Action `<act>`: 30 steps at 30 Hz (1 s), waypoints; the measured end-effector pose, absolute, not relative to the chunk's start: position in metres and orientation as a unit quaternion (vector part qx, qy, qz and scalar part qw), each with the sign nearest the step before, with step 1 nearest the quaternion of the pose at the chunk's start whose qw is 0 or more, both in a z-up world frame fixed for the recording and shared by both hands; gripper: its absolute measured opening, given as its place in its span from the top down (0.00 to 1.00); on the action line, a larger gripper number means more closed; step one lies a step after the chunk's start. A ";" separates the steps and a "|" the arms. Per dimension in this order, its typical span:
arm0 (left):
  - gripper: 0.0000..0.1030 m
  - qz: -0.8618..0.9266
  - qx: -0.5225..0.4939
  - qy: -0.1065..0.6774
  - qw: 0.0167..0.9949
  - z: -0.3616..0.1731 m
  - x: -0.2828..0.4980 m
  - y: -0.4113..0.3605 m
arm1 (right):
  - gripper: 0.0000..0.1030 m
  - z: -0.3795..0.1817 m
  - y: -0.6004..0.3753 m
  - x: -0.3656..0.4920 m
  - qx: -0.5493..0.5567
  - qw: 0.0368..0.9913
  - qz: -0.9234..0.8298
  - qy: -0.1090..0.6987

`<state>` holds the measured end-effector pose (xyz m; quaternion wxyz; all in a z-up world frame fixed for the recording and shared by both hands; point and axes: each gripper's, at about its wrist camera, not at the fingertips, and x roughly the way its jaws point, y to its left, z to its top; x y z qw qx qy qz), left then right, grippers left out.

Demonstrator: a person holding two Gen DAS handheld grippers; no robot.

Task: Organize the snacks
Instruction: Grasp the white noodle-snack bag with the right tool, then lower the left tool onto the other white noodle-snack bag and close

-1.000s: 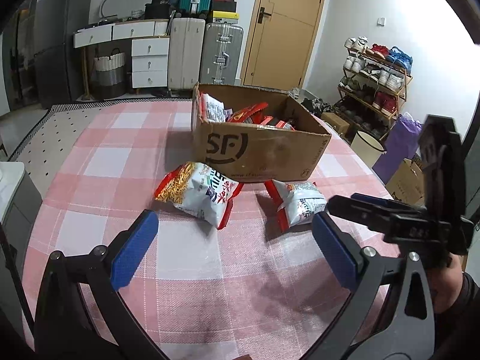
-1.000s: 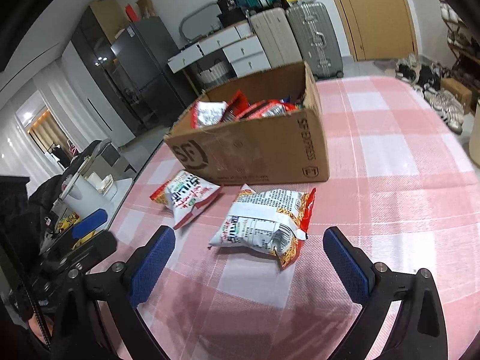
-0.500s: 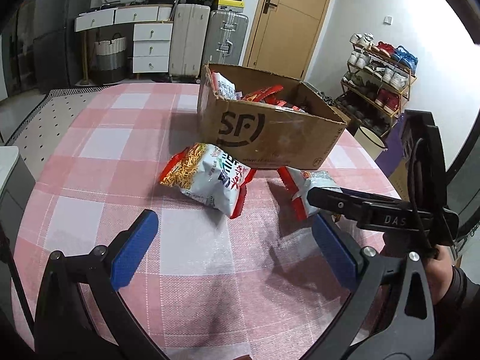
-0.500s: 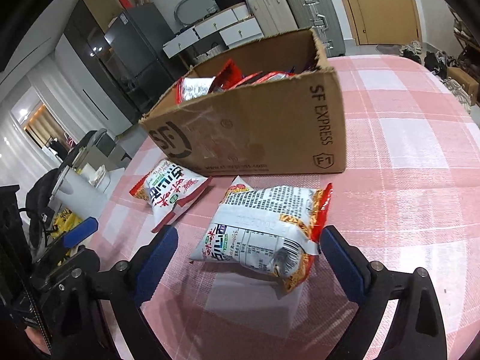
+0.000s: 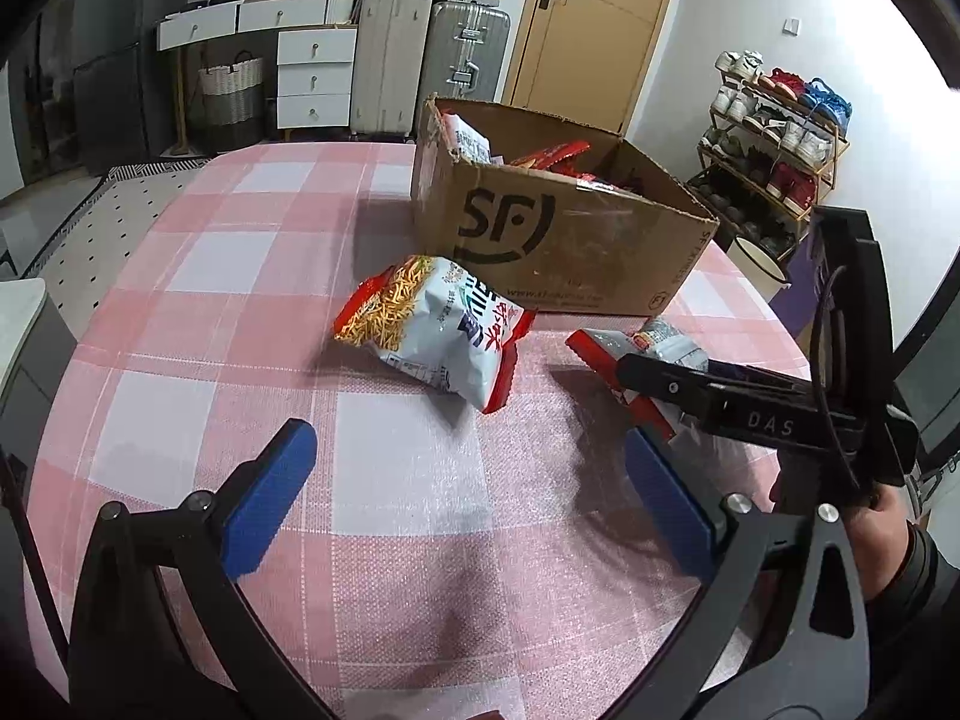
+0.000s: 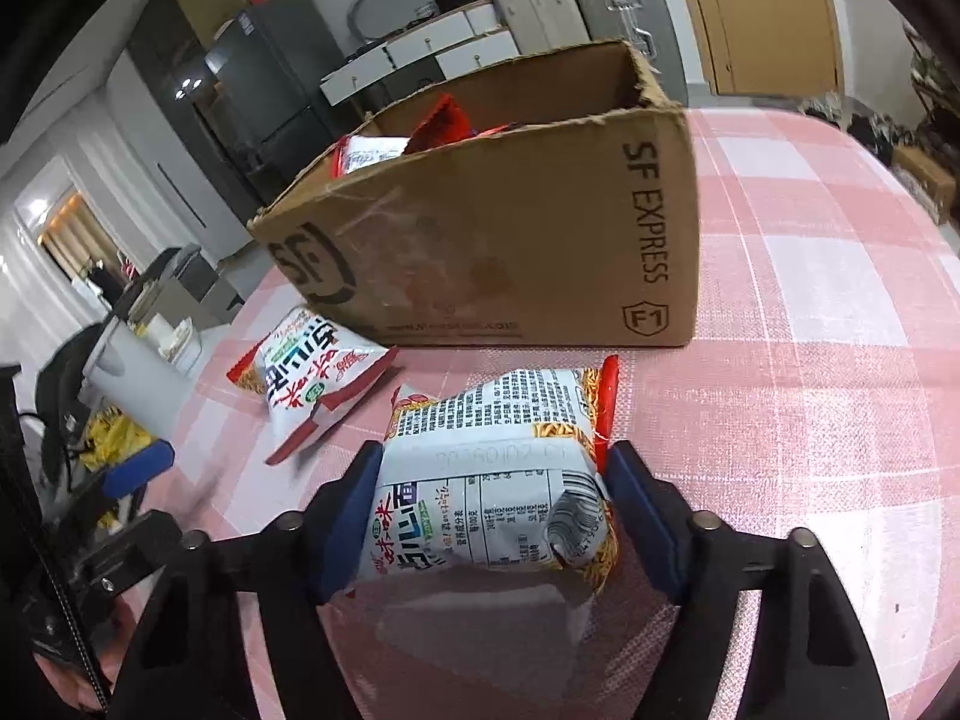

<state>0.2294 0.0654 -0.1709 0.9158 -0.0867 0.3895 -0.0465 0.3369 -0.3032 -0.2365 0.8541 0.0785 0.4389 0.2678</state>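
Right wrist: right hand-held gripper [image 6: 489, 468] clamped on noodle packet [image 6: 498, 468], box [image 6: 498, 240] just beyond.

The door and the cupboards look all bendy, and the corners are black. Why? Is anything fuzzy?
Left wrist view: the round fisheye lens curves the door and leaves black corners; the front snack bag is sharp. Right wrist view: the same curving bends the cardboard box; the snack bag stays readable.

snack packets on table: 2 [image 5: 441, 330] [image 6: 498, 480] | cardboard box: 1 [image 5: 558, 240] | tools: 2 [image 5: 468, 498] [image 6: 495, 516]
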 end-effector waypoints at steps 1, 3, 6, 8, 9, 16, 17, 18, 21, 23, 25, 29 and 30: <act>0.01 -0.045 -0.085 0.391 0.915 -0.171 0.229 0.065 | 0.32 -0.237 -0.302 0.336 0.074 0.856 0.271 0.435; 0.01 -0.043 -0.085 0.393 0.915 -0.172 0.229 0.064 | 0.34 -0.238 -0.302 0.335 0.074 0.856 0.277 0.430; 0.01 -0.042 -0.090 0.404 0.909 -0.175 0.229 0.065 | 0.38 -0.238 -0.307 0.334 0.088 0.854 0.285 0.427; 0.01 -0.036 -0.090 0.405 0.909 -0.174 0.228 0.066 | 0.38 -0.234 -0.310 0.332 0.096 0.856 0.292 0.417; 0.01 -0.033 -0.089 0.406 0.909 -0.174 0.229 0.066 | 0.38 -0.232 -0.311 0.331 0.098 0.856 0.296 0.413; 0.01 -0.023 -0.084 0.410 0.908 -0.172 0.230 0.065 | 0.39 -0.226 -0.318 0.327 0.120 0.851 0.315 0.403; 0.01 -0.020 -0.084 0.413 0.907 -0.172 0.231 0.066 | 0.39 -0.223 -0.319 0.326 0.121 0.852 0.319 0.398; 0.01 -0.017 -0.084 0.414 0.906 -0.172 0.233 0.066 | 0.39 -0.222 -0.320 0.325 0.122 0.852 0.321 0.396; 0.01 -0.013 -0.082 0.415 0.906 -0.171 0.235 0.067 | 0.39 -0.218 -0.325 0.320 0.126 0.852 0.326 0.390; 0.01 -0.010 -0.079 0.415 0.907 -0.169 0.237 0.068 | 0.39 -0.215 -0.329 0.316 0.126 0.853 0.328 0.386; 0.01 -0.007 -0.073 0.414 0.907 -0.167 0.241 0.069 | 0.39 -0.211 -0.334 0.312 0.127 0.854 0.331 0.381; 0.01 -0.009 -0.064 0.411 0.909 -0.161 0.253 0.070 | 0.39 -0.200 -0.344 0.302 0.126 0.859 0.332 0.368; 0.01 -0.010 -0.065 0.414 0.908 -0.161 0.258 0.071 | 0.39 -0.197 -0.348 0.300 0.127 0.860 0.332 0.365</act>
